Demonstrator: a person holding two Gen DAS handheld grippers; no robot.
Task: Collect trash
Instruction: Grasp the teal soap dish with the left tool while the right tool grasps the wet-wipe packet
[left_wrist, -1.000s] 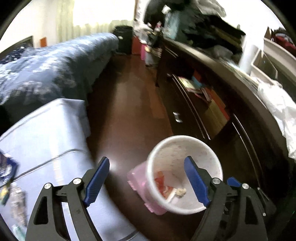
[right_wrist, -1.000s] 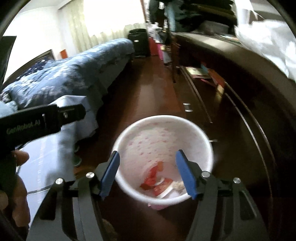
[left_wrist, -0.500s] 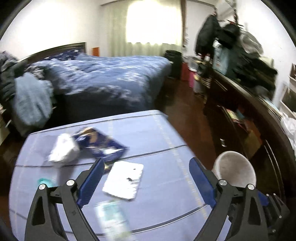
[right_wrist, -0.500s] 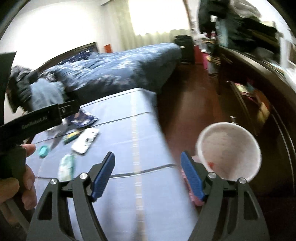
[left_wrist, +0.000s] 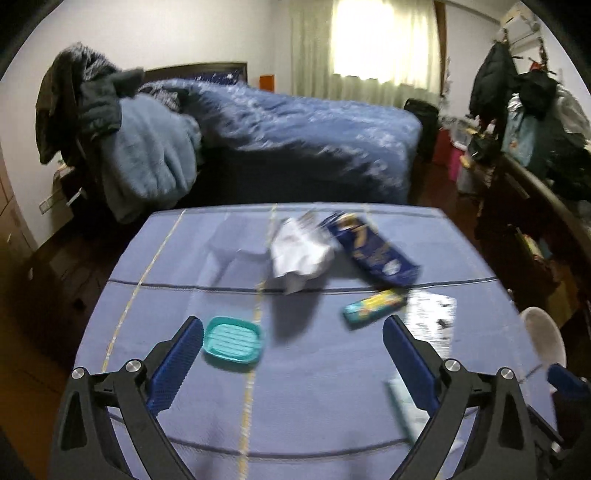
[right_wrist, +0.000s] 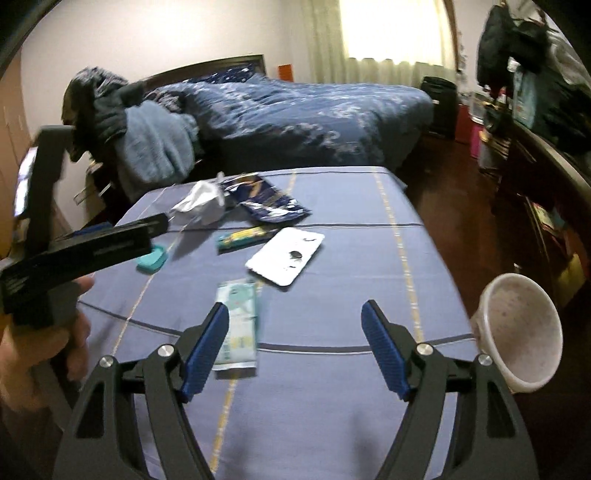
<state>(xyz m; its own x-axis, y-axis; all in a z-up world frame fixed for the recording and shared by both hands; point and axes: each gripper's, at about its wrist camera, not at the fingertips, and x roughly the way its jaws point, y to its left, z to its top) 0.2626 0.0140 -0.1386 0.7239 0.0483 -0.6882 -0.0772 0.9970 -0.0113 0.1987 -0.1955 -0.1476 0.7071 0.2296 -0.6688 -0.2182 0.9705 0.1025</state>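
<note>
Over a table draped in a blue cloth (right_wrist: 332, 387), two hand-held grippers hover with their blue-padded fingers spread wide and nothing between them. The right gripper (right_wrist: 295, 347) hangs above the near end, just beside a pale green packet (right_wrist: 238, 328) lying flat. The left gripper (left_wrist: 291, 354) is to its left, close to a teal soap dish (left_wrist: 233, 343). Past these lie a white foil-lidded tray (right_wrist: 286, 260), a yellow-and-teal wrapper (right_wrist: 245, 236), a dark blue snack bag (right_wrist: 271, 201) and crumpled white paper (right_wrist: 201, 203). A white waste bin (right_wrist: 521, 332) stands off the table's right edge. Beyond is a bed (right_wrist: 314, 114) with blue bedding, then a bright curtained window (left_wrist: 384, 40).
</note>
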